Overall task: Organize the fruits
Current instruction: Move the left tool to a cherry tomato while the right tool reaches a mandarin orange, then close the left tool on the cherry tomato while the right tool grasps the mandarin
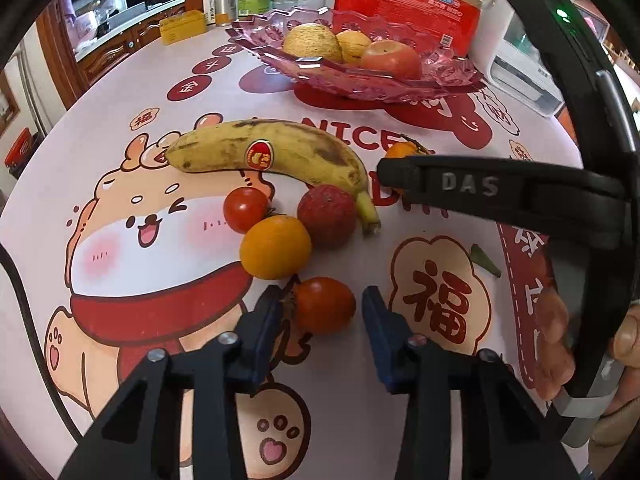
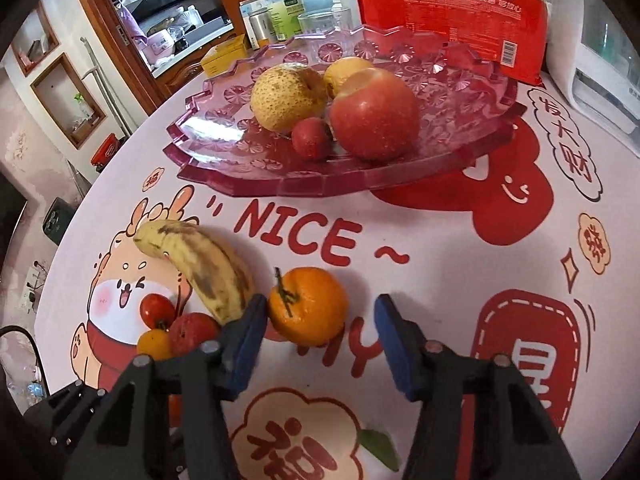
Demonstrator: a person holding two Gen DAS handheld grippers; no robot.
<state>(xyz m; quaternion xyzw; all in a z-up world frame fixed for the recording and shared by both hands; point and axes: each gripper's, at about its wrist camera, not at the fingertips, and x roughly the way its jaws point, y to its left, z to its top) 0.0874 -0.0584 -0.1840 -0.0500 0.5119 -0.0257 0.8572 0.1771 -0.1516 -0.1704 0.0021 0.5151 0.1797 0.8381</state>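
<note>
My left gripper [image 1: 322,306] is open, its jaws on either side of a red tomato [image 1: 325,305] on the table. Beyond it lie a yellow tomato [image 1: 275,247], a second red tomato [image 1: 246,209], a dark red lychee-like fruit [image 1: 327,216] and a spotted banana [image 1: 272,154]. My right gripper [image 2: 320,320] is open around a tangerine [image 2: 307,305], its left pad touching the fruit. The pink glass fruit tray [image 2: 248,148] holds a pear [image 2: 286,96], an apple [image 2: 374,114], a yellow fruit [image 2: 344,72] and a small red fruit [image 2: 311,138].
A red paper-cup package [image 2: 452,12], bottles [image 2: 282,0], a yellow box [image 1: 182,26] and a white appliance [image 2: 600,76] stand behind the tray. A green leaf [image 1: 485,260] lies on the printed tablecloth. The right gripper's body [image 1: 500,188] crosses the left wrist view.
</note>
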